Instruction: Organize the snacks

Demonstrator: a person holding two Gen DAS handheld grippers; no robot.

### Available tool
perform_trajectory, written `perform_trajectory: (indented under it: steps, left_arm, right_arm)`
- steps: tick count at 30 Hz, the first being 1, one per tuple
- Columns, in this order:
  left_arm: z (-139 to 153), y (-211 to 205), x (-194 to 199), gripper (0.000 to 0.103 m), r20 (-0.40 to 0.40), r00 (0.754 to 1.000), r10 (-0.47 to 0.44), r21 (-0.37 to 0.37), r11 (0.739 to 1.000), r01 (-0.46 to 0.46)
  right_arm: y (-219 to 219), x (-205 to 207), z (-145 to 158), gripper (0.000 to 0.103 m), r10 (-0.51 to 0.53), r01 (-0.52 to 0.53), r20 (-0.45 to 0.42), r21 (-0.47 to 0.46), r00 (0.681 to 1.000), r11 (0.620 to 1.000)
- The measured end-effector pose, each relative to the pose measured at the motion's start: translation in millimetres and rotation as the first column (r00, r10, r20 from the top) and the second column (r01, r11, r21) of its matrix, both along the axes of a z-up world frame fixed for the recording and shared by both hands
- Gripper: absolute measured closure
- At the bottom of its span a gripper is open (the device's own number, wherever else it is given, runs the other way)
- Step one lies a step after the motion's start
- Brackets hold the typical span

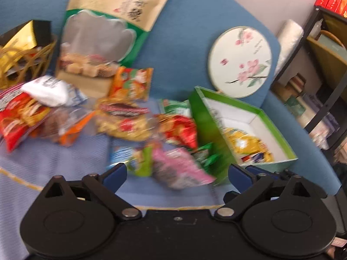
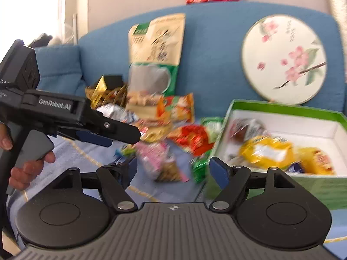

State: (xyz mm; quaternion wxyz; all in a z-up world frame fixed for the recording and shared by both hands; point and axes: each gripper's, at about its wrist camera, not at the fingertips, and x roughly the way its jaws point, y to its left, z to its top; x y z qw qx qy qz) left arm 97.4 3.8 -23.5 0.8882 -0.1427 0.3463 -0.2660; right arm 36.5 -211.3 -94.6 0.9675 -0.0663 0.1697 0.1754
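Left wrist view: left gripper (image 1: 177, 174) spread wide, empty, above the pink packet (image 1: 177, 169) just left of the green box (image 1: 279, 162); right wrist view: right gripper (image 2: 173, 170) wide too, holding nothing, same pink packet (image 2: 159, 158) left of the box (image 2: 288, 110).

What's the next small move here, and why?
Probably lower the open left gripper onto the pink packet just ahead of it. Both grippers are empty, that packet lies nearest, loose on the cloth, and the green box beside it already holds yellow packets.
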Motion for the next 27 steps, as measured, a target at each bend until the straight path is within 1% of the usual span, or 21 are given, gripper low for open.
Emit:
perform_trajectory:
  steps: [2, 3, 4, 6, 9, 11, 12, 13, 14, 16, 18, 20, 21, 22, 23, 24, 25, 27]
  left_arm:
    - [-9.5, 10.8, 0.2, 0.000, -0.013, 1.000, 0.006, -0.021, 1.000, -0.006]
    - [-14.6, 15.6, 1.2, 0.000, -0.026, 1.000, 0.006, -0.044, 0.999, -0.007]
    - [-18.5, 18.7, 2.2, 0.000, -0.041, 0.999, 0.004, -0.059, 0.998, -0.007]
    - [-23.4, 21.8, 4.9, 0.000, -0.075, 0.997, -0.008, -0.075, 0.997, 0.002]
    - [-23.7, 26.2, 7.9, 0.000, -0.091, 0.996, -0.026, -0.109, 0.994, 0.016]
    - [-22.9, 29.5, 7.9, 0.000, -0.095, 0.995, -0.035, -0.128, 0.991, 0.023]
    - [-22.7, 31.2, 7.5, 0.000, -0.096, 0.995, -0.040, -0.135, 0.990, 0.026]
    - [-22.5, 32.3, 6.9, 0.000, -0.097, 0.994, -0.043, -0.141, 0.990, 0.029]
    - [-22.1, 33.5, 6.1, 0.000, -0.098, 0.994, -0.048, -0.148, 0.988, 0.033]
    - [-21.9, 32.8, 5.9, 0.000, -0.099, 0.993, -0.060, -0.154, 0.987, 0.044]
    - [-23.3, 30.7, 4.6, 0.000, -0.098, 0.993, -0.067, -0.145, 0.988, 0.053]
    - [-26.5, 28.4, 4.9, 0.000, -0.106, 0.992, -0.065, -0.138, 0.989, 0.050]
    - [-28.7, 28.1, 5.5, 0.001, -0.116, 0.991, -0.068, -0.144, 0.988, 0.051]
    - [-31.0, 28.5, 6.6, 0.003, -0.125, 0.990, -0.071, -0.154, 0.987, 0.051]
    - [-32.6, 28.9, 7.3, 0.004, -0.133, 0.989, -0.068, -0.159, 0.986, 0.046]
    - [-33.5, 29.8, 7.7, 0.004, -0.139, 0.988, -0.060, -0.162, 0.986, 0.037]
    - [-34.1, 31.4, 8.0, 0.004, -0.142, 0.989, -0.052, -0.170, 0.985, 0.027]
    - [-34.4, 34.3, 9.0, 0.004, -0.147, 0.988, -0.038, -0.185, 0.983, 0.010]
  right_arm:
    - [11.6, 5.4, -6.8, 0.000, 0.012, -0.012, -0.014, -0.040, 1.000, 0.999]
    - [17.1, 8.5, -9.8, 0.000, 0.014, -0.015, -0.018, -0.061, 1.000, 0.998]
    - [20.6, 12.6, -11.6, 0.003, 0.017, -0.018, -0.018, -0.076, 1.000, 0.997]
    - [30.3, 22.2, -12.8, 0.006, 0.018, -0.019, -0.007, -0.105, 1.000, 0.994]
    - [43.7, 35.1, -15.5, 0.012, 0.021, -0.018, 0.017, -0.156, 1.000, 0.988]
    - [49.1, 37.7, -20.7, 0.041, 0.040, -0.034, 0.028, -0.185, 0.999, 0.982]
    - [51.8, 34.9, -23.3, 0.045, 0.065, -0.057, 0.030, -0.212, 0.997, 0.976]
    - [54.1, 29.3, -24.8, 0.052, 0.097, -0.085, 0.038, -0.244, 0.995, 0.966]
    - [56.7, 21.1, -25.7, 0.056, 0.147, -0.131, 0.035, -0.279, 0.989, 0.951]
    - [60.8, 4.2, -28.2, 0.057, 0.219, -0.201, 0.020, -0.321, 0.975, 0.925]
    - [63.9, -10.3, -35.3, 0.057, 0.252, -0.238, -0.005, -0.345, 0.968, 0.908]
    - [66.0, -15.8, -40.9, 0.051, 0.272, -0.264, -0.030, -0.353, 0.962, 0.897]
    - [66.8, -16.8, -41.9, 0.042, 0.270, -0.261, -0.027, -0.364, 0.963, 0.894]
    - [66.6, -17.4, -42.4, 0.026, 0.261, -0.249, -0.016, -0.368, 0.965, 0.896]
    - [65.7, -16.5, -41.6, 0.016, 0.249, -0.233, -0.003, -0.364, 0.968, 0.902]
    - [63.3, -15.0, -39.7, 0.000, 0.234, -0.215, 0.012, -0.347, 0.972, 0.913]
    - [60.8, -12.6, -37.7, 0.000, 0.221, -0.202, 0.021, -0.321, 0.975, 0.925]
    - [52.1, -4.3, -31.5, 0.000, 0.189, -0.181, 0.010, -0.237, 0.982, 0.954]
